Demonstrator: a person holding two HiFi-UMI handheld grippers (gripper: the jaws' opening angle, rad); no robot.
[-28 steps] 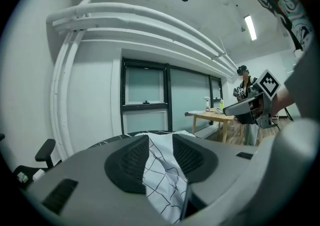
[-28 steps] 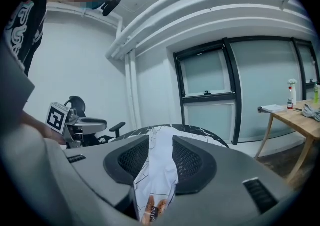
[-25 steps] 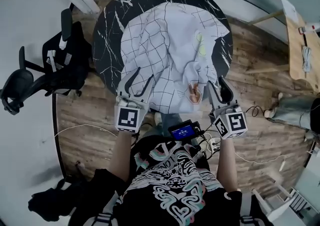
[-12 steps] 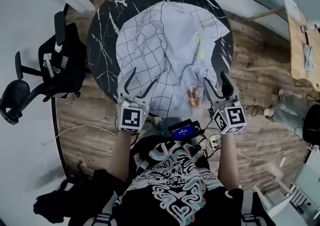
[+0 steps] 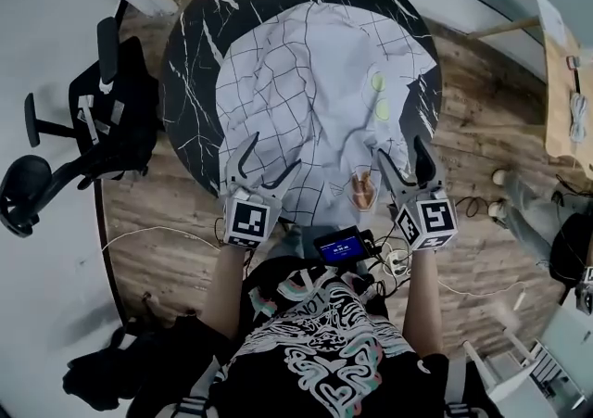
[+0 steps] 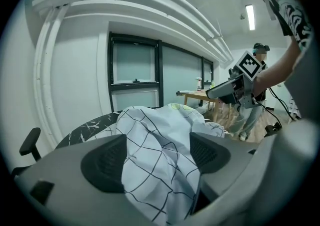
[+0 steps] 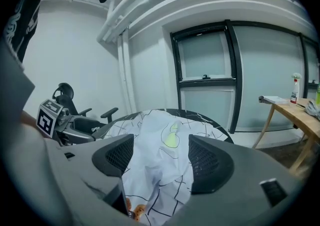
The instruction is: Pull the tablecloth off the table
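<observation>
A white tablecloth [image 5: 315,82] with a thin black grid lies crumpled on the round black marble table [image 5: 190,64], its near edge hanging over the rim toward me. My left gripper [image 5: 271,155] is at the cloth's near-left edge. Its jaws are opening, and a fold of cloth [image 6: 150,135] stands loose between the pads [image 6: 105,162]. My right gripper [image 5: 400,152] is at the near-right edge. Its jaws are opening too, and cloth [image 7: 160,135] with a green print lies between them without being pressed. Each gripper shows in the other's view: right gripper [image 6: 225,89], left gripper [image 7: 82,127].
A black office chair [image 5: 83,129] stands left of the table on the wooden floor. A wooden desk [image 5: 567,82] is at the far right. Cables [image 5: 148,235] trail over the floor near my feet. Dark-framed windows [image 7: 205,74] stand behind the table.
Both grippers' jaws have spread wider apart around the cloth's near edge. The hands stay at the table's near rim.
</observation>
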